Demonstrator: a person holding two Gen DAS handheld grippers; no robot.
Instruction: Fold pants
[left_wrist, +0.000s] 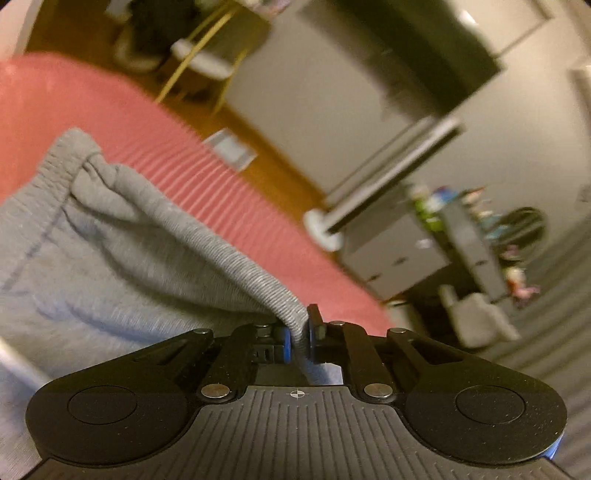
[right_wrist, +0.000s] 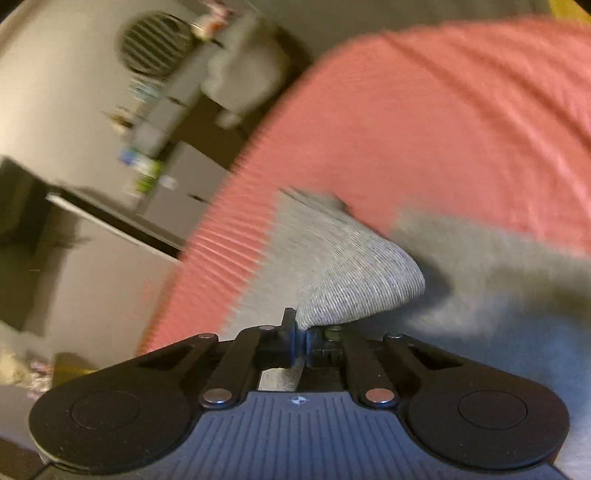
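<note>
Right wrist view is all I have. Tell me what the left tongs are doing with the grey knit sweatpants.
Observer: The left tongs are shut on a ribbed edge of the grey knit sweatpants, which stretch away from them to the left.
Operator: Report where the waistband is.
Observer: The gathered elastic waistband shows at the far left of the left wrist view, over the pink ribbed bedspread.
Operator: Say what lies beyond the bed on that side.
Observer: Brown wooden floor and a blurred white chair with thin gold legs.
</note>
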